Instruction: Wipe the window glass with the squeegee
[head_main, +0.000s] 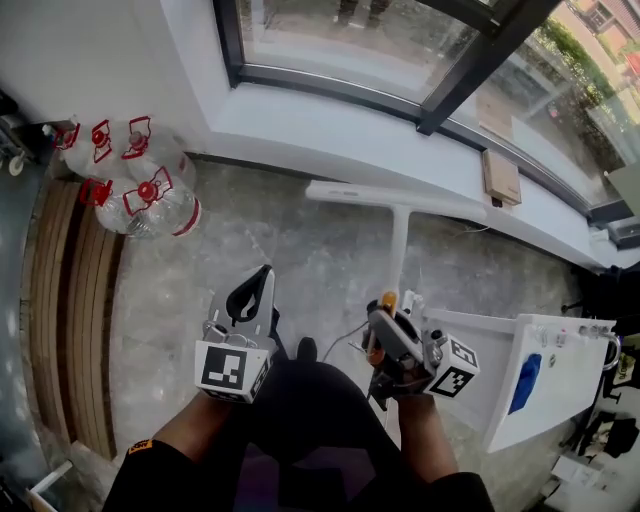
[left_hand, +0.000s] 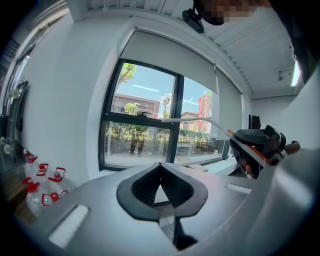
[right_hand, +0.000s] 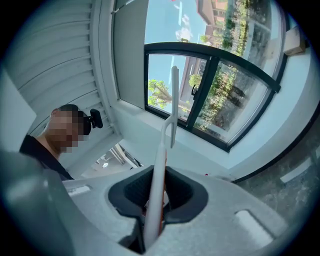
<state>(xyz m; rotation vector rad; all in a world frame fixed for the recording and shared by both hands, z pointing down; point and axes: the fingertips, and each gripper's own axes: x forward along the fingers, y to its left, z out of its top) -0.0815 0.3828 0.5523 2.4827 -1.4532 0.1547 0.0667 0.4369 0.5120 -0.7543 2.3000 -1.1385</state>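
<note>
While the squeegee (head_main: 398, 235) hangs short of the window glass (head_main: 340, 40), its blade below the sill at mid-frame, the wiping appears not yet begun and the whole pane is left to do. The right gripper view shows the right gripper (right_hand: 157, 172) pinching the white handle. The left gripper view shows the left gripper (left_hand: 160, 167) pressed together on nothing. Only the head view takes in the water bottles (head_main: 140, 185) at upper left.
</note>
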